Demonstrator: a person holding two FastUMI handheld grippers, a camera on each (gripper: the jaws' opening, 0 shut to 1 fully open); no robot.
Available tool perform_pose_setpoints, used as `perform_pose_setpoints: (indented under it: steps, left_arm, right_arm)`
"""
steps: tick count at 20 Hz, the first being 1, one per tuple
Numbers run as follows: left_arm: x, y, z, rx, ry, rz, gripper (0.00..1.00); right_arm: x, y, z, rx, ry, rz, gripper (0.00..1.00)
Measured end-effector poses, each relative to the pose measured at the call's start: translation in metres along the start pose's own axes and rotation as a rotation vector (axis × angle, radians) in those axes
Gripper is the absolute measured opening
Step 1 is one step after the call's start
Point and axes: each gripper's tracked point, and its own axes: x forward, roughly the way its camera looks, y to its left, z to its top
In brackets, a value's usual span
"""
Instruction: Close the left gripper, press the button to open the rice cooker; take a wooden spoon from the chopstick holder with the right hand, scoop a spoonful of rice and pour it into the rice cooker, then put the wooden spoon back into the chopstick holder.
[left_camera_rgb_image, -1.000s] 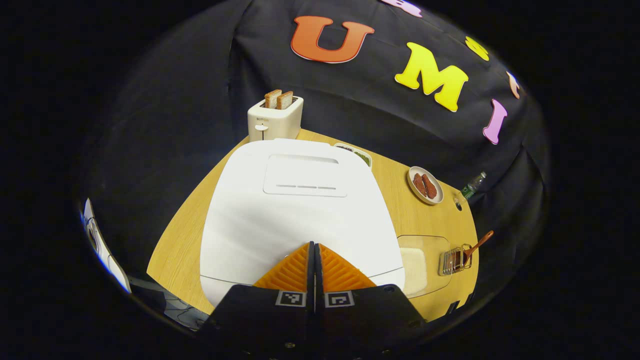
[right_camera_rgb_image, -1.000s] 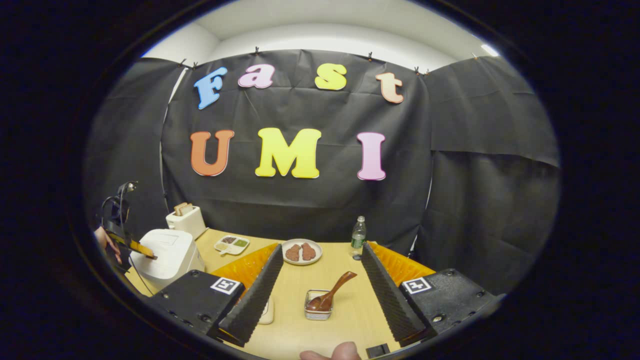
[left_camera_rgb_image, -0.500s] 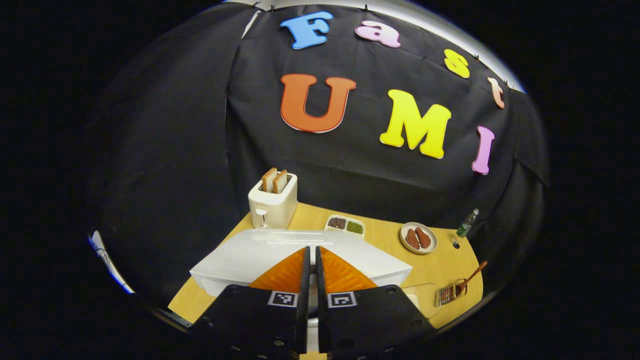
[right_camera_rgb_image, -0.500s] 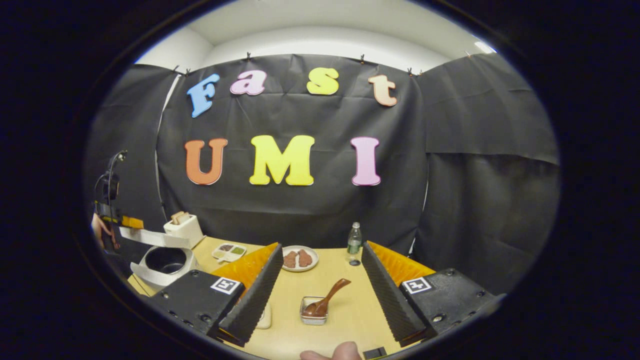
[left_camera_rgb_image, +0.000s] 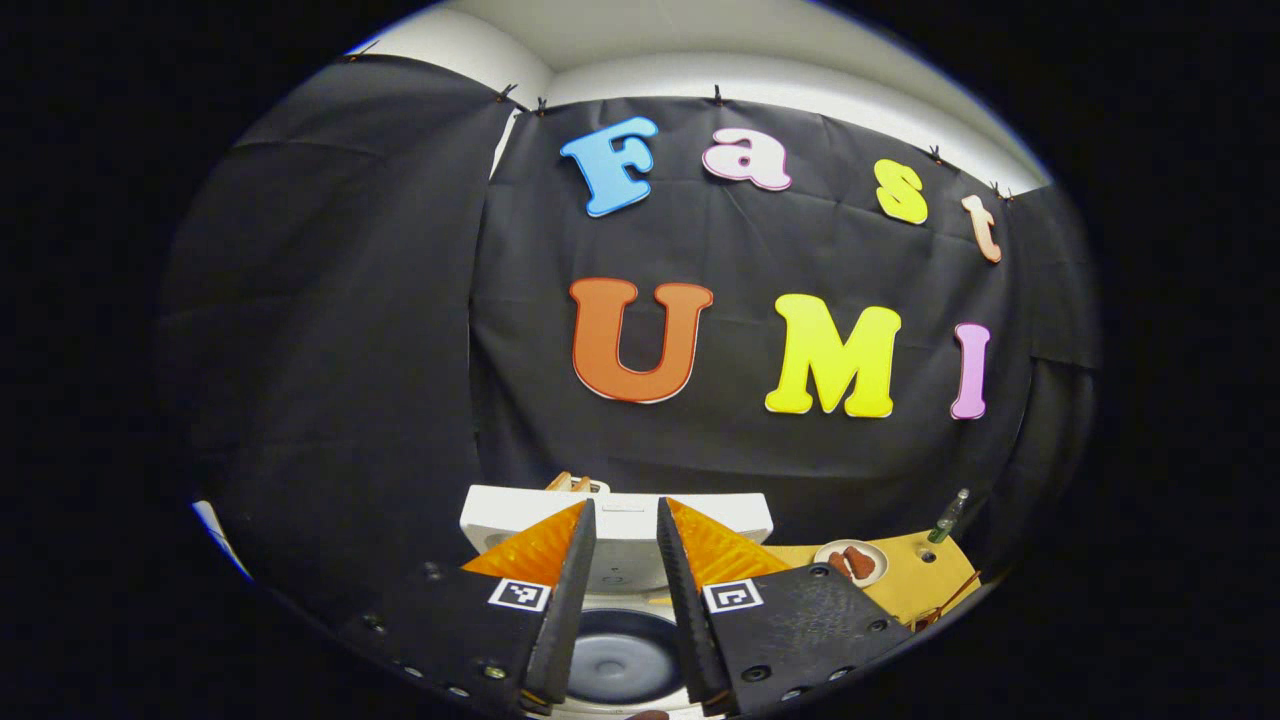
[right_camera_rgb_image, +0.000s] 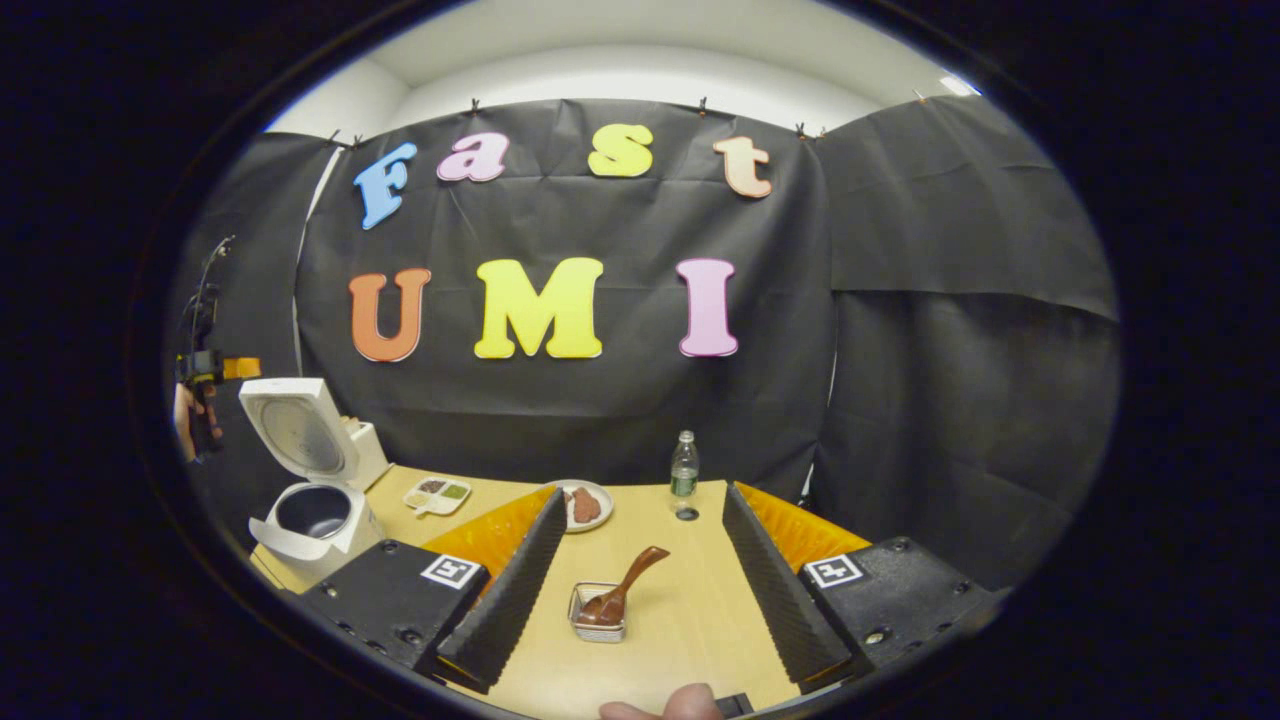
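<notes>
With the rice cooker (right_camera_rgb_image: 310, 500) open at the desk's (right_camera_rgb_image: 690, 620) far left, the right hand-held gripper (right_camera_rgb_image: 640, 570) gapes empty before the light, stiff wooden spoon (right_camera_rgb_image: 622, 588), best pinched along its raised handle above the chopstick holder (right_camera_rgb_image: 596, 618); the left hand-held gripper (left_camera_rgb_image: 622, 600) stands slightly parted, empty.

**Colours and patterns on the table**

A white rice cooker (right_camera_rgb_image: 315, 480) with a dark inner pot is seen at the left of the right gripper view. Beside it, a cream toaster (right_camera_rgb_image: 365, 450) is noted. The table (right_camera_rgb_image: 690, 620) is pale wood-grained. A reddish-brown wooden spoon (right_camera_rgb_image: 620, 590) is seen at lower centre. A clear bottle (right_camera_rgb_image: 684, 468) carries a green label. Brown food is held on a white plate (right_camera_rgb_image: 598, 515).
</notes>
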Motion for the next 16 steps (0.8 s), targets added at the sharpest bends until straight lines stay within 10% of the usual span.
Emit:
perform_pose_setpoints:
  steps: [3, 7, 16]
  left_arm:
    - [-0.03, -0.009, 0.008, 0.019, -0.046, 0.012, 0.79]
    - [-0.066, -0.037, 0.005, 0.028, -0.059, 0.005, 0.96]
    - [-0.12, -0.09, 0.002, 0.019, -0.061, 0.0, 0.94]
  right_arm:
    - [0.008, 0.002, -0.01, 0.021, 0.013, 0.037, 1.0]
    - [0.022, 0.0, -0.029, 0.048, 0.043, 0.074, 1.0]
    - [0.086, -0.014, -0.107, 0.15, 0.177, 0.13, 1.0]
